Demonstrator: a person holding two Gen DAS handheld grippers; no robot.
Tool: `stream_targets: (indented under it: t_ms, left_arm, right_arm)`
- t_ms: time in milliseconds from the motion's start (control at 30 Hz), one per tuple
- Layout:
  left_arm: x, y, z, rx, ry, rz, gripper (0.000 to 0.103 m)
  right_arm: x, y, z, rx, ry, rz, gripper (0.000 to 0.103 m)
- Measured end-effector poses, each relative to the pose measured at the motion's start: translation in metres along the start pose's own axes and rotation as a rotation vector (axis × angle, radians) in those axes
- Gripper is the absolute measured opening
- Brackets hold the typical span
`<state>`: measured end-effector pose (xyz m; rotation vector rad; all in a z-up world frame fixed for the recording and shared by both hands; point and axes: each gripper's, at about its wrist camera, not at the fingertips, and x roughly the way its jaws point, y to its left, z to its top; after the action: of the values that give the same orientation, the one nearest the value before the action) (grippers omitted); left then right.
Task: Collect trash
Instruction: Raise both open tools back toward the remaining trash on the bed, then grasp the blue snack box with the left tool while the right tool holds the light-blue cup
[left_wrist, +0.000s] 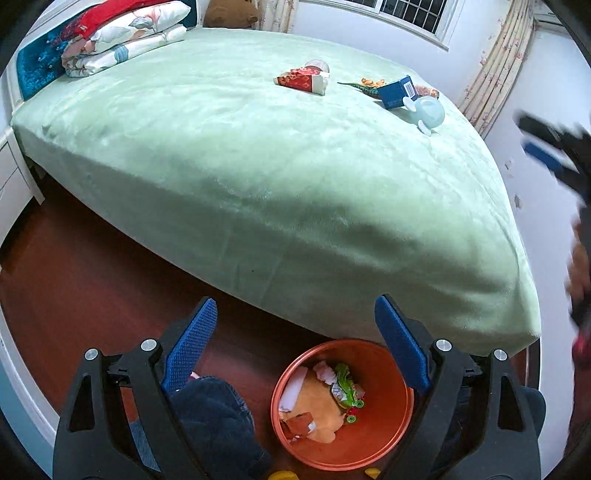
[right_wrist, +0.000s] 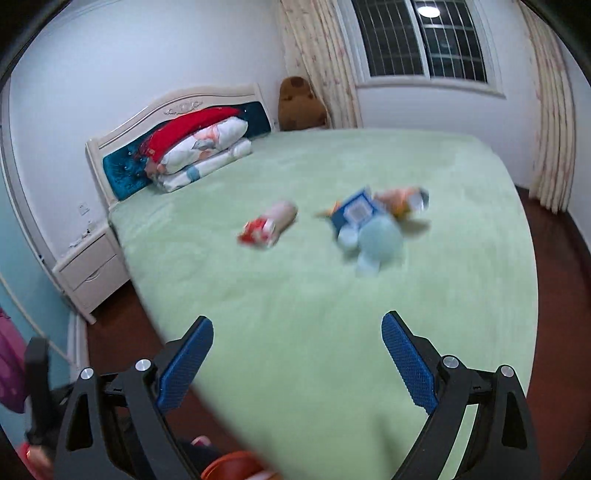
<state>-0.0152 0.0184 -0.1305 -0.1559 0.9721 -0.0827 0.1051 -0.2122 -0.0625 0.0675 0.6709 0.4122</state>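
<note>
Both wrist views overlook bed (left_wrist: 258, 166); left lower.

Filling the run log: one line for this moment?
left gripper: open, over orange bin | right gripper: open, empty | red wrapper, blue box on bed

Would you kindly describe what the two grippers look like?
Both look alike. The left gripper and right gripper each have a black triangular frame with cut-outs, silver round bolts at the joints, and two flat fingers faced with blue textured pads. No cables or markings show.
</note>
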Motion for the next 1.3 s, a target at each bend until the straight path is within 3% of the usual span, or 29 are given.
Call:
stream_targets:
  t_ms: [100,300,433,600,667,767,967,1067,1300]
  left_arm:
    - [0.004,0.004,0.003,0.000,0.007,0.000,0.085]
    - [0.012,0.009,0.011,-0.014,0.018,0.014,0.085]
    - [0.015,0.012,0.015,-0.022,0.021,0.024,0.085]
    - [0.020,0.017,0.015,-0.032,0.037,0.033,0.085]
    - [0.022,0.018,0.016,-0.037,0.041,0.041,0.085]
    - [0.023,0.019,0.016,-0.046,0.046,0.037,0.085]
    - [0.020,0.015,0.012,-0.043,0.047,0.024,0.085]
    - [0.018,0.014,0.009,-0.045,0.050,0.022,0.085]
    - [0.008,0.013,0.005,-0.048,0.035,0.029,0.085]
  right_arm:
    - [0.037,-0.025,0.036,-0.001,0.011,-0.034,0.091]
    - [0.110,-0.066,0.077,0.013,0.075,-0.097,0.091]
    - [0.147,-0.093,0.089,0.053,0.100,-0.127,0.091]
    - [0.167,-0.105,0.090,0.086,0.143,-0.077,0.088]
    - [0.170,-0.101,0.087,0.056,0.188,-0.066,0.068]
    - [0.167,-0.090,0.077,0.000,0.229,-0.046,0.047]
    - [0.140,-0.072,0.066,-0.093,0.225,-0.032,0.017]
    - [0.130,-0.056,0.057,-0.164,0.244,-0.017,0.007]
    - [0.130,-0.036,0.051,-0.200,0.260,-0.114,0.005]
